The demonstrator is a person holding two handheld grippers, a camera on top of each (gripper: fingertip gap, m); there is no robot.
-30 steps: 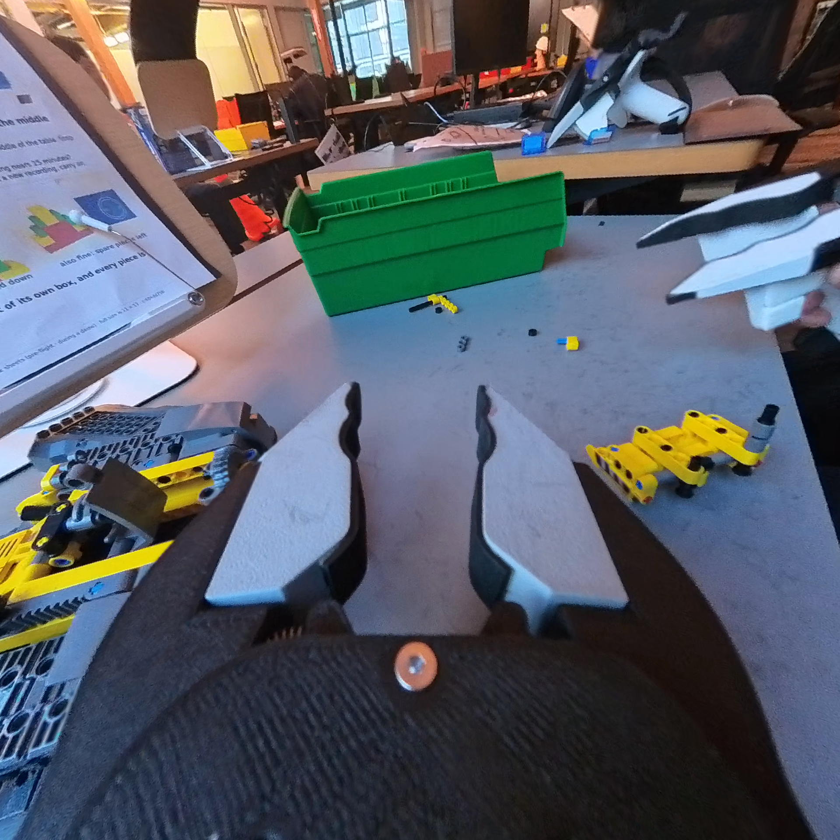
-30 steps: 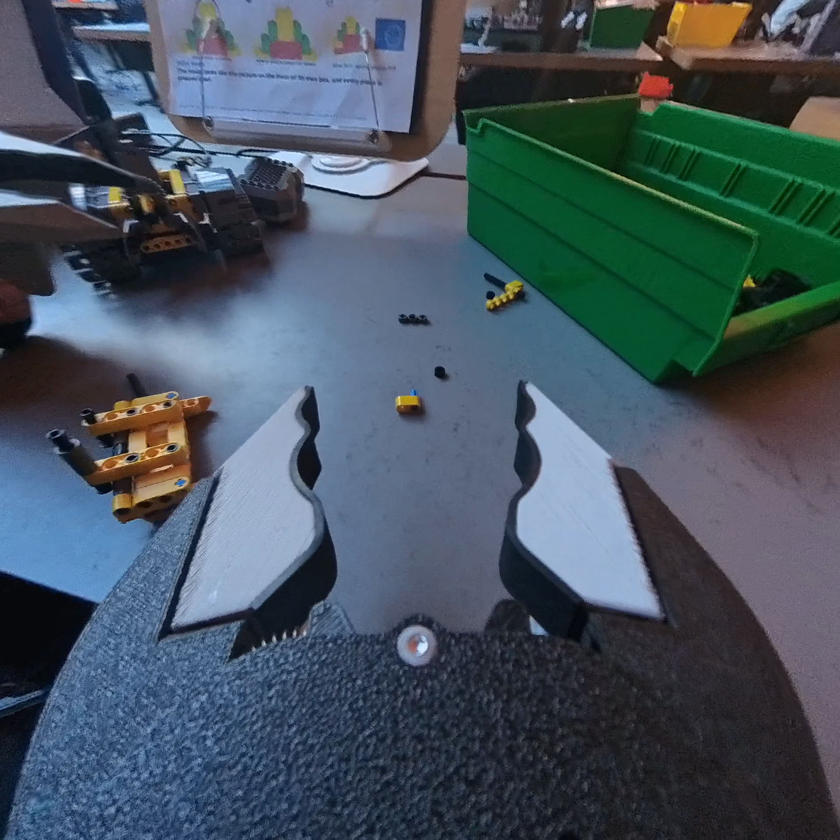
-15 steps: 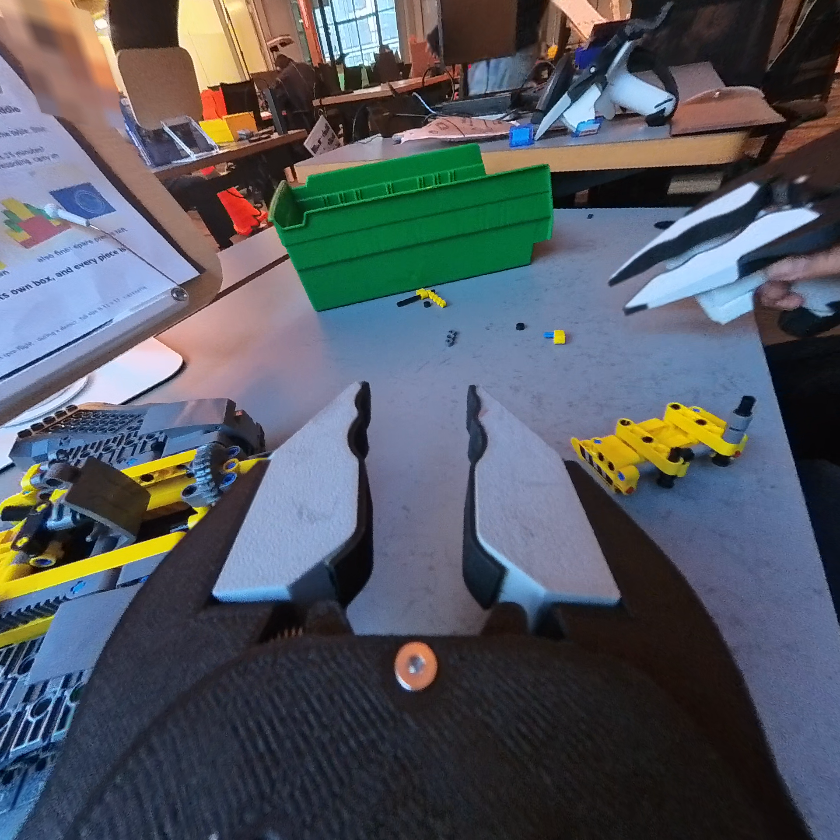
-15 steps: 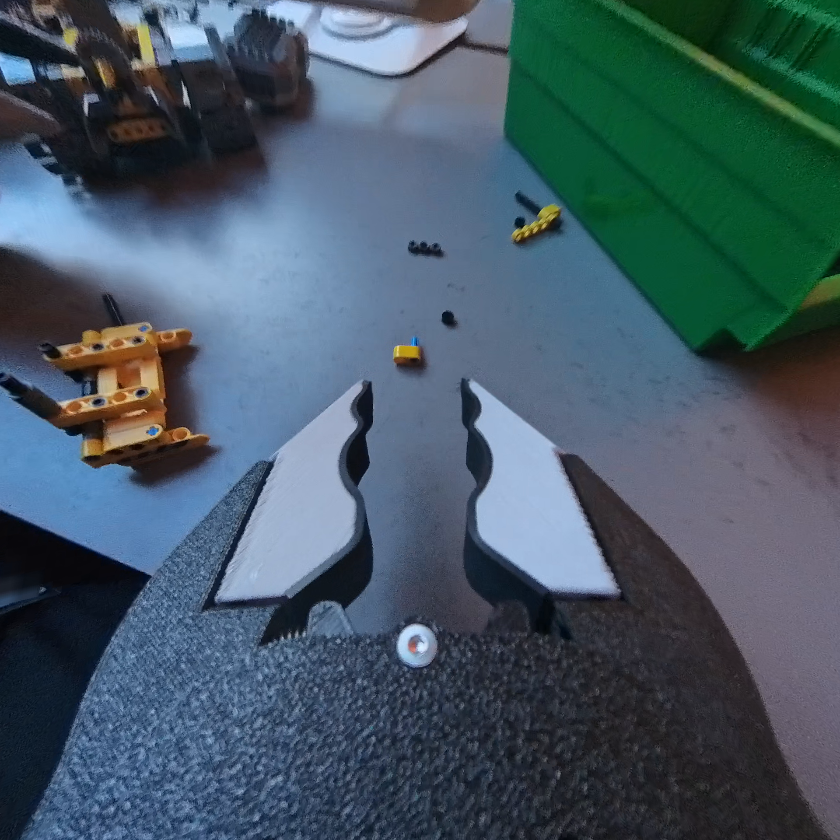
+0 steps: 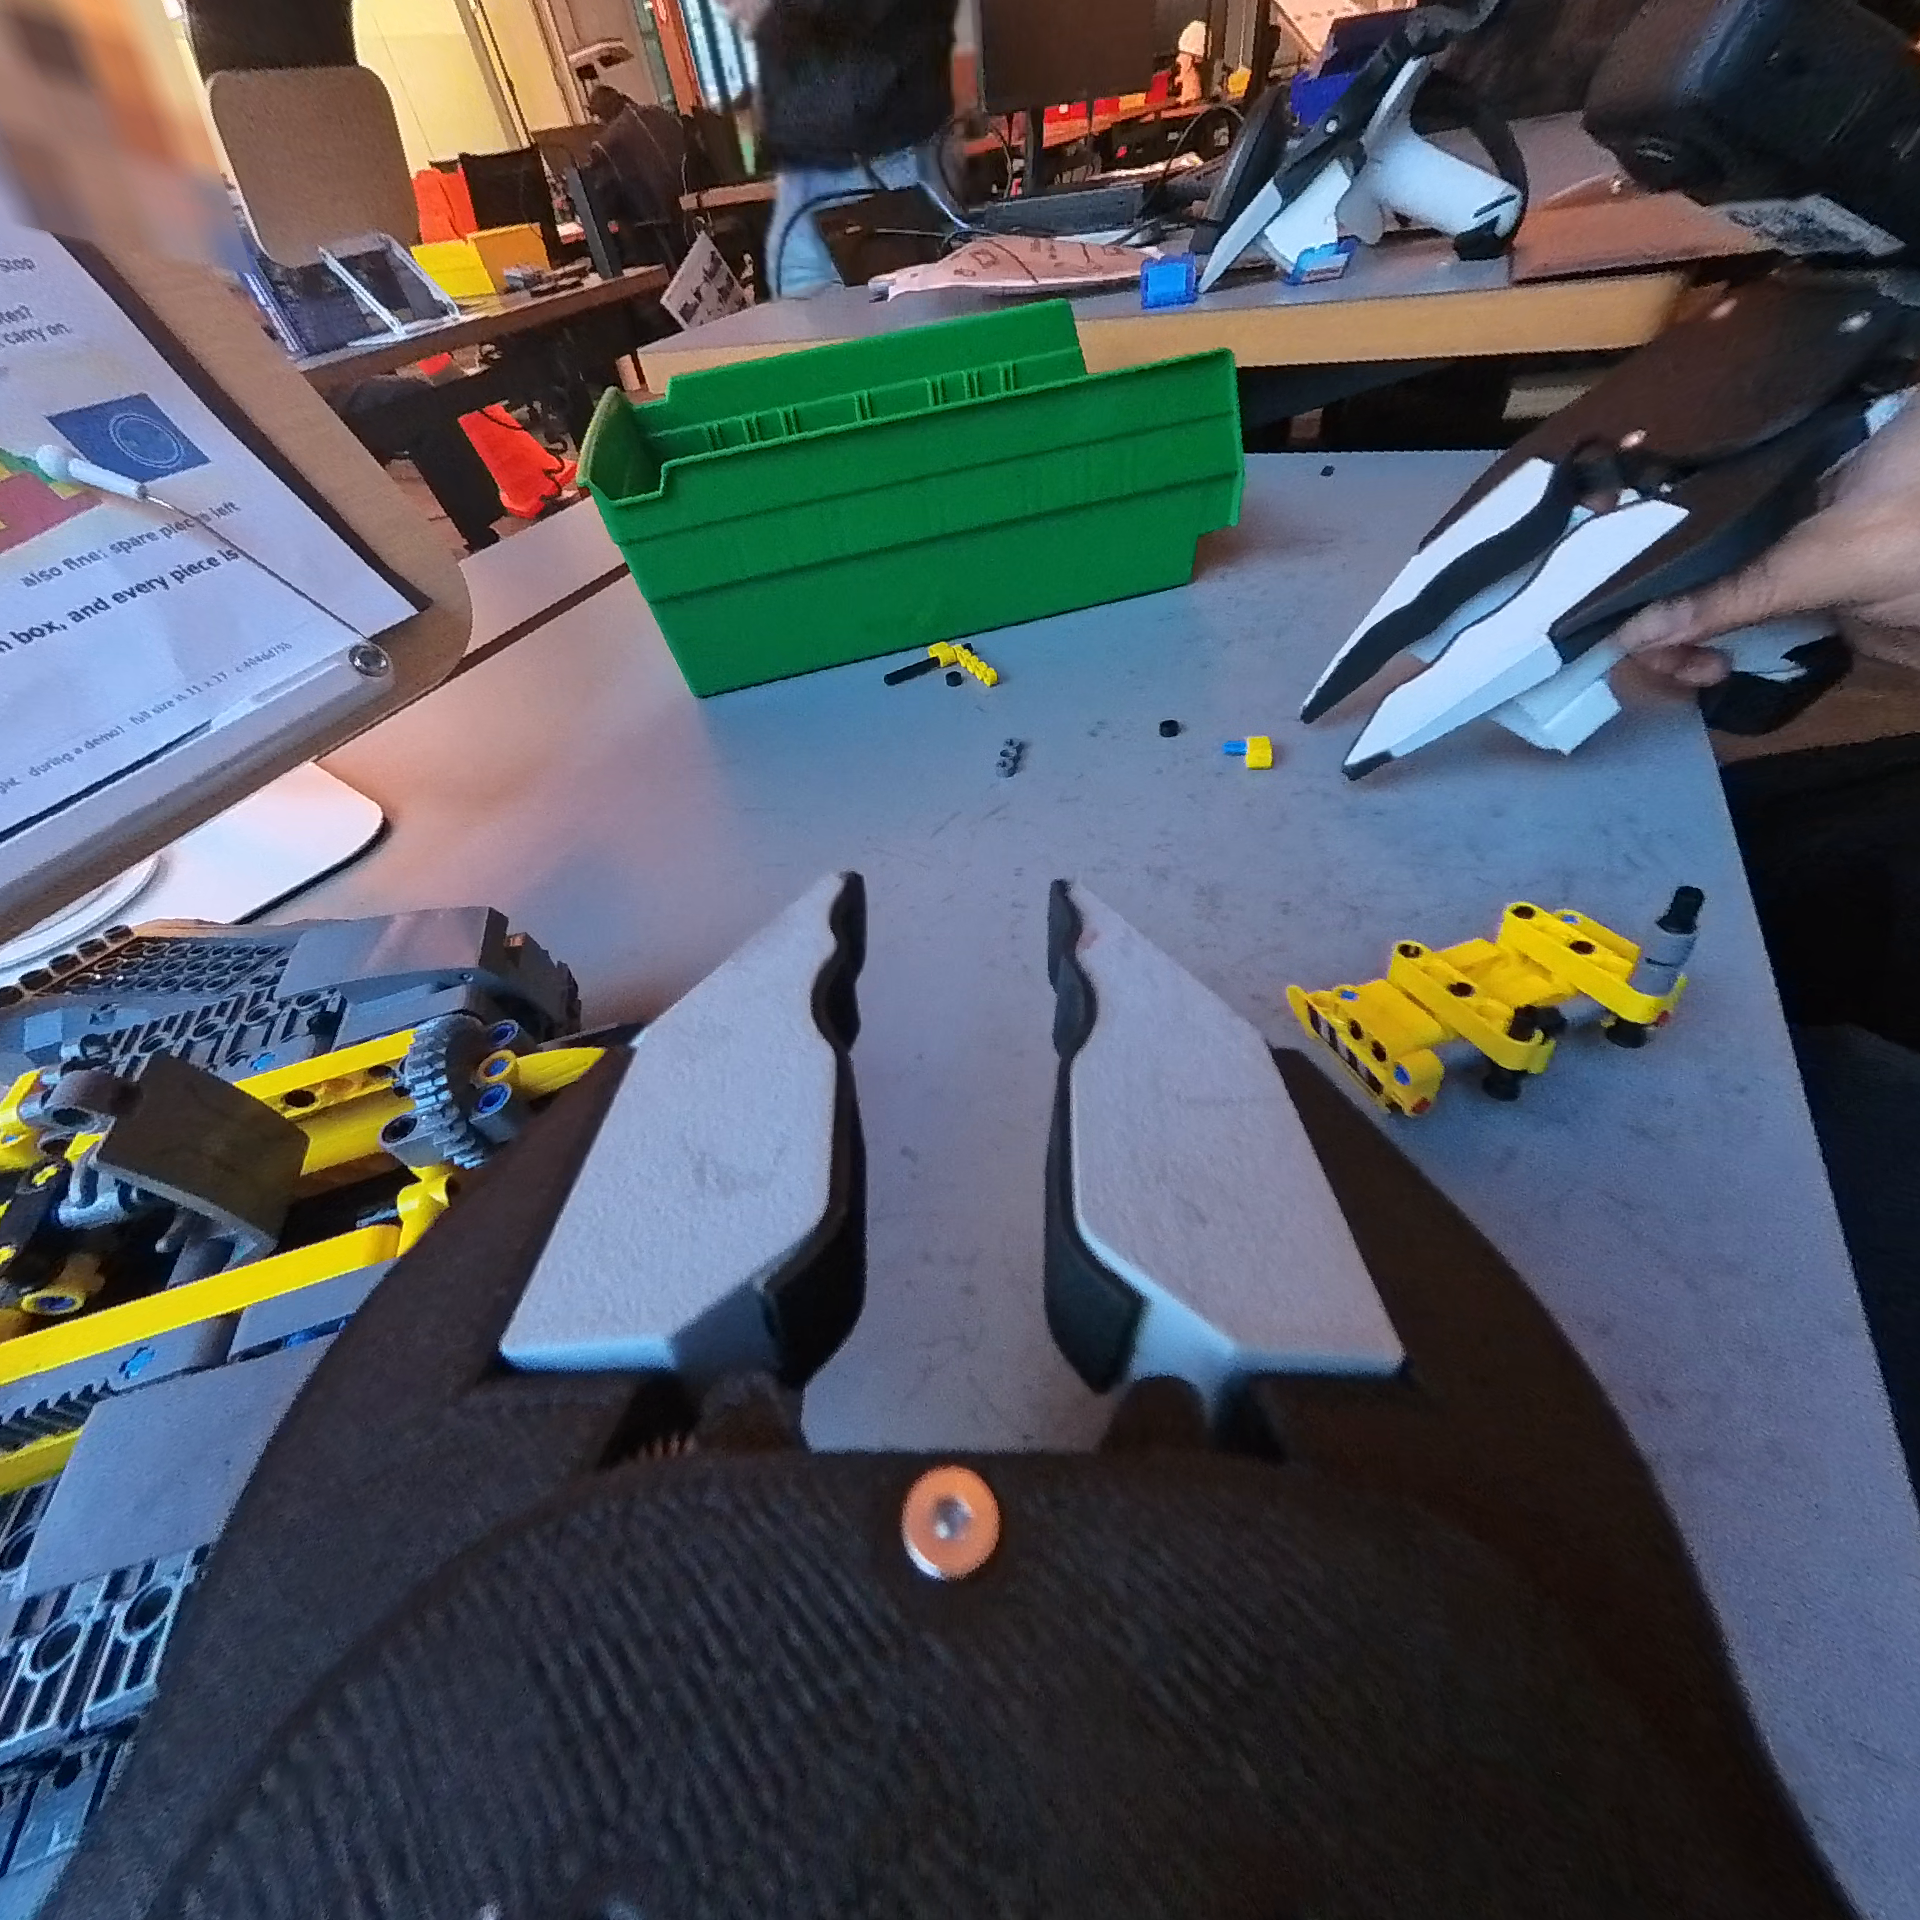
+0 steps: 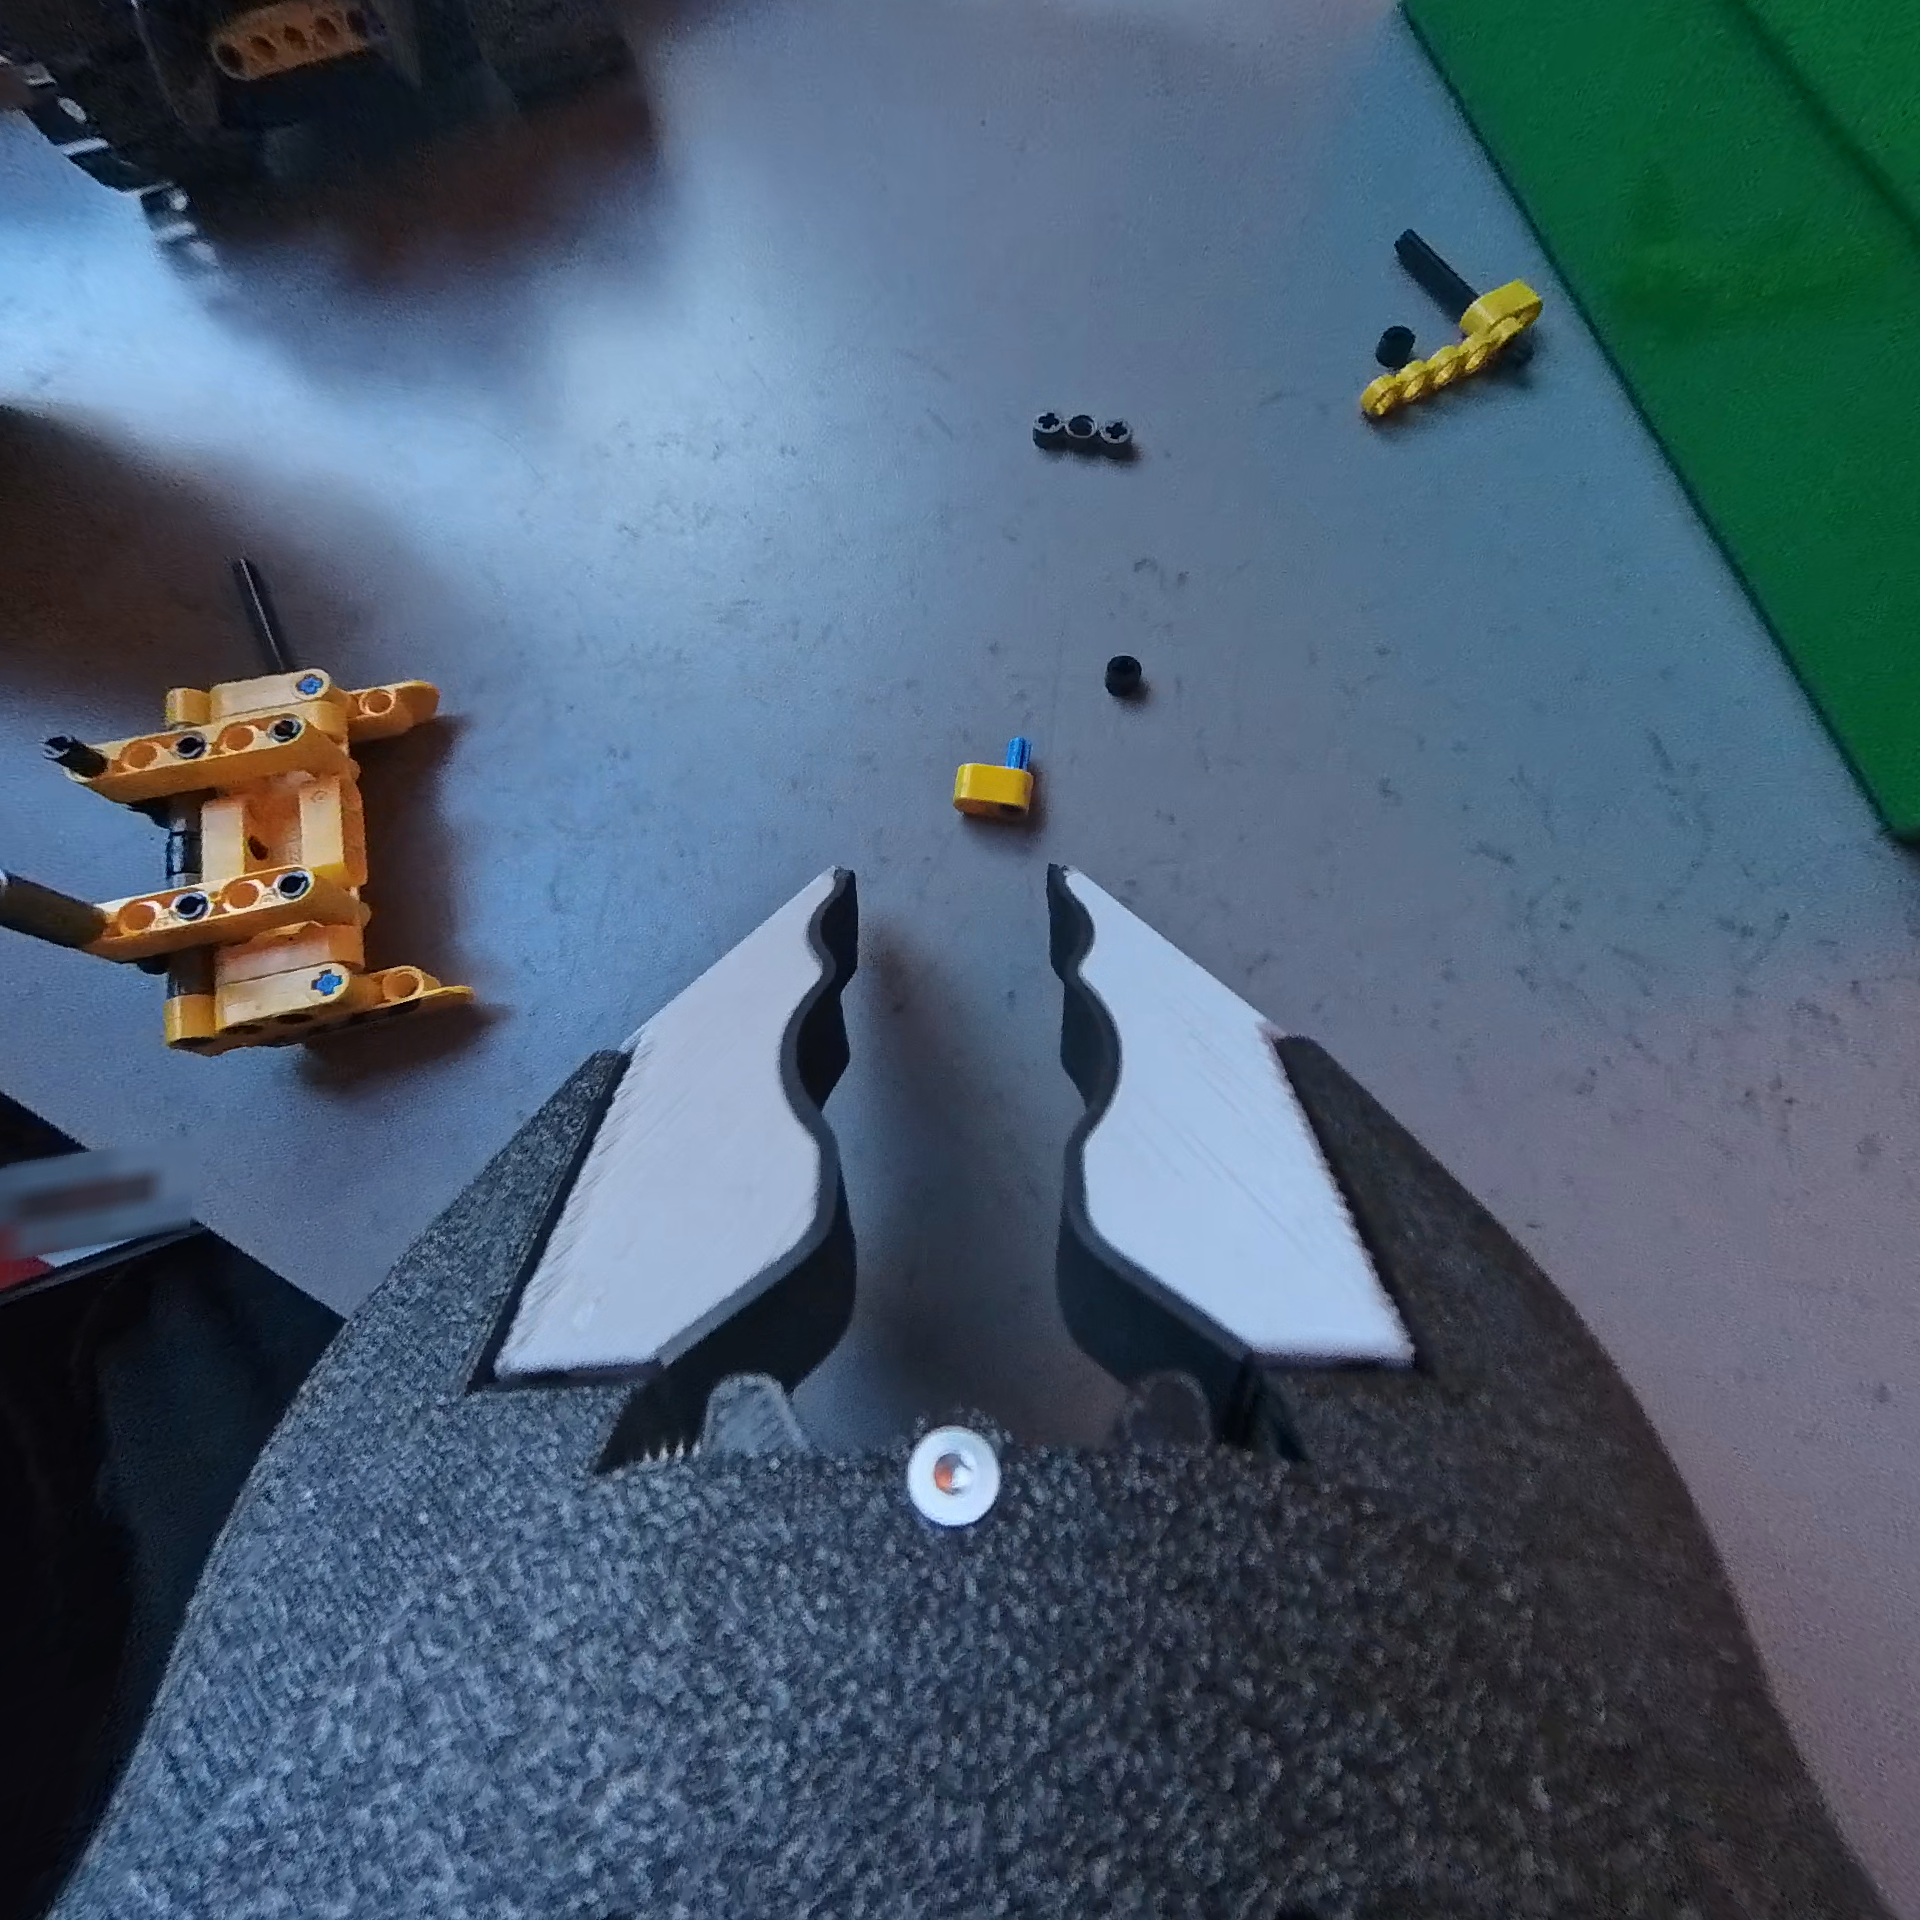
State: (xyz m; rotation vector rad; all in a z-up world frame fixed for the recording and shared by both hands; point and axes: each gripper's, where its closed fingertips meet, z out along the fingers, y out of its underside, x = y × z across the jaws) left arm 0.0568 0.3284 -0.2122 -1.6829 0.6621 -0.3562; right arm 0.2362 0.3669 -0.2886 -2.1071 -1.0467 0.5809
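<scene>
The right gripper (image 6: 951,883) is held low over the grey, speckled worktop (image 6: 1455,1039); its jaws are parted by a narrow gap and nothing is gripped between them. Its white fingers (image 6: 707,1143) are seen with wavy black inner edges, mounted on a coarse, grainy black body. Just ahead of the tips, at 12 o'clock, a small yellow piece with a blue pin (image 6: 994,781) is lying on the worktop, not touched. Beyond it a tiny black ring (image 6: 1123,674) and a short black three-hole link (image 6: 1083,431) are found, and at 1 o'clock a yellow beam on a black axle (image 6: 1455,338) is placed near the smooth wall of the green plastic bin (image 6: 1714,260). At 10 o'clock a yellow assembly of holed beams (image 6: 260,862) is resting. The left gripper (image 5: 951,904) is shown over bare worktop, jaws likewise slightly open and empty. Only in the left wrist view are the ribbed inside of the bin, the large grey and yellow toothed model (image 5: 239,1122) at 9 o'clock, a printed sheet on a stand (image 5: 156,540) at 10 o'clock and the hand (image 5: 1808,582) on the right gripper visible. In the right wrist view the model is seen only as a dark blur.
</scene>
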